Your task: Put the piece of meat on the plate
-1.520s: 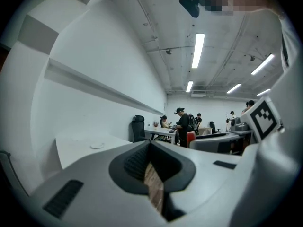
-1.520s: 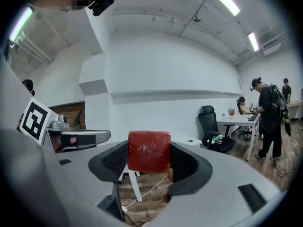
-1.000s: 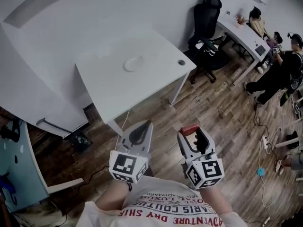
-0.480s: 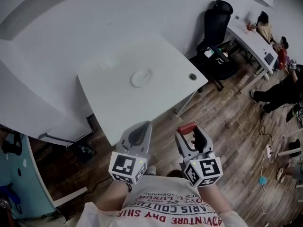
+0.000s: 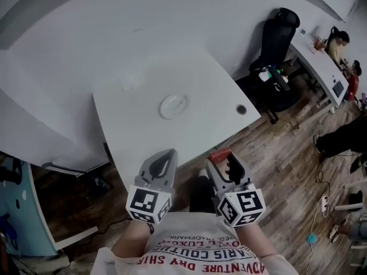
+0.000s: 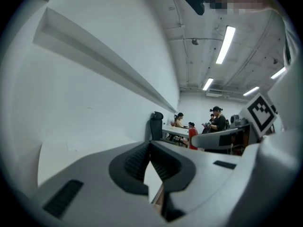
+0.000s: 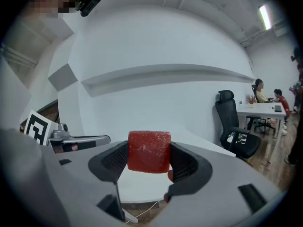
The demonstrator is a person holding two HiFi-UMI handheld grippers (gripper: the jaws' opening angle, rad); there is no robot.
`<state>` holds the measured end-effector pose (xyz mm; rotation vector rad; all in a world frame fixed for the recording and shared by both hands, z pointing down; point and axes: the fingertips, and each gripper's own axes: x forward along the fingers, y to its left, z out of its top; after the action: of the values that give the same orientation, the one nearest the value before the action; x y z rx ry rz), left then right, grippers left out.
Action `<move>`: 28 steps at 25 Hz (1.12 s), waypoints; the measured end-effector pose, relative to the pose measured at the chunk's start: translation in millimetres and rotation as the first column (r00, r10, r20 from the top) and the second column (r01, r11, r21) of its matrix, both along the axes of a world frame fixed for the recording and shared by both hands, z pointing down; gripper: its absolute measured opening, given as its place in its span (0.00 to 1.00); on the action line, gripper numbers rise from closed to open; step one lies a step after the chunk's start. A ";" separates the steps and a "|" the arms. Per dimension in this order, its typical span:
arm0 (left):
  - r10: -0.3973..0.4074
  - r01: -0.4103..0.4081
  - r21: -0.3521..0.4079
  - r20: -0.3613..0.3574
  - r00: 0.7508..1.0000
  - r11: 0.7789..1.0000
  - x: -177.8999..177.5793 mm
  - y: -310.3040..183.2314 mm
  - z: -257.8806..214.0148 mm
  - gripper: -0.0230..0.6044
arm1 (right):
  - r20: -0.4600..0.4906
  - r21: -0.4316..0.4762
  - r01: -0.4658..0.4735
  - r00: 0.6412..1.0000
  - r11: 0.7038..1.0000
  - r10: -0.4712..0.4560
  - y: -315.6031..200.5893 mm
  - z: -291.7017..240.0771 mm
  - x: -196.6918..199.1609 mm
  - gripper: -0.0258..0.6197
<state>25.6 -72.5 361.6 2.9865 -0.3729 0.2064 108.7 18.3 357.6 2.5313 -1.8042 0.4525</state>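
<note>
Red piece of meat sits clamped between the jaws of the right gripper, held over wood floor just short of a white table. The left gripper has its jaws pressed together, empty. What appears to be the plate rests mid-table, well apart.

We looked steeply down from the head, well back from the white rectangular table; both gripper views faced forward, low, and all three shared the black office chair.
</note>
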 end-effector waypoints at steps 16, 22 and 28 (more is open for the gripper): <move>-0.343 0.344 -0.016 0.071 0.937 0.939 147.7 -120.0 -0.6 0.03 | 0.066 -0.044 0.371 0.927 0.927 -0.368 -159.0 2.7 174.0 0.47; -0.474 0.481 -0.028 0.129 0.871 0.876 161.0 -144.8 15.4 0.03 | 0.118 -0.095 0.513 0.857 0.853 -0.502 -206.6 31.7 195.0 0.47; -0.559 0.573 -0.061 0.161 0.814 0.817 151.3 -159.3 39.0 0.03 | 0.125 -0.151 0.603 0.798 0.783 -0.590 -235.4 60.6 186.8 0.47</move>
<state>177.0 -231.8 400.6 2.6090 -1.2009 0.3497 295.5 -217.1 418.3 1.6965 -2.3164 0.6421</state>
